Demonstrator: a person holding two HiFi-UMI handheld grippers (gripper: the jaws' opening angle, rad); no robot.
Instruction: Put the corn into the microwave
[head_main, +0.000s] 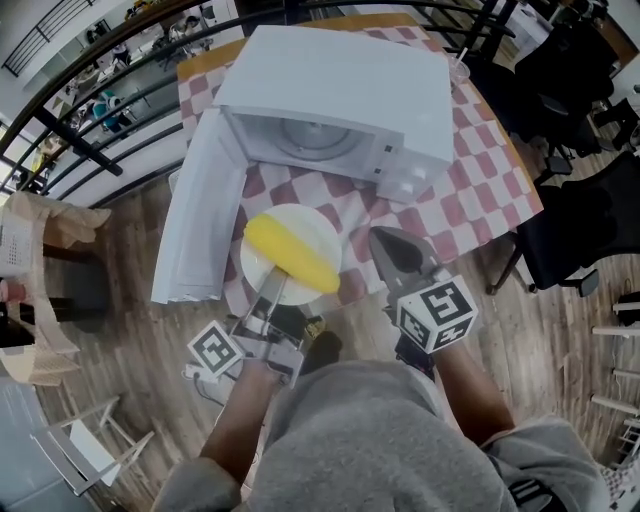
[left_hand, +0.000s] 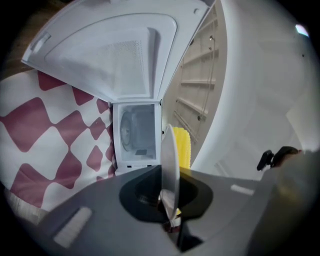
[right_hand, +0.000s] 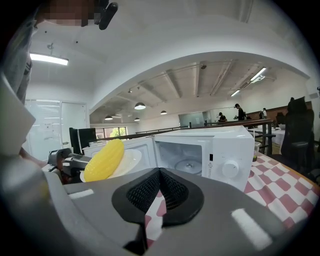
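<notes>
On the tabletop (head_main: 487, 188), which is covered by a red-and-white checked cloth, a white microwave (head_main: 340, 90) stands with its door (head_main: 200, 215) swung fully open to the left side of its cavity. Inside the cavity a round glass turntable (head_main: 315, 140) is visible, and nothing lies on it. The control panel with its two knobs (head_main: 405, 180) sits at the right of the cavity opening.

Just in front of the microwave's opening, outside it, a white plate (head_main: 310, 222) is held roughly level, and the yellow corn (head_main: 292, 255) lies lengthwise on it. The left gripper (head_main: 272, 285) is clenched on the rim of the plate on the side away from the microwave; in the left gripper view the plate shows edge-on between the closed jaws, with the corn just beyond it and the open cavity further ahead.

The right gripper (head_main: 380, 236) hovers to the right of the plate, in front of the microwave's control panel, with a small gap between it and the plate. Its jaws are pressed together with nothing between them, and in the right gripper view they point toward the open microwave, with the corn and plate off to the left.

The person wears a grey top (head_main: 380, 440) and stands on a wooden floor (head_main: 130, 330) in front of the microwave.
</notes>
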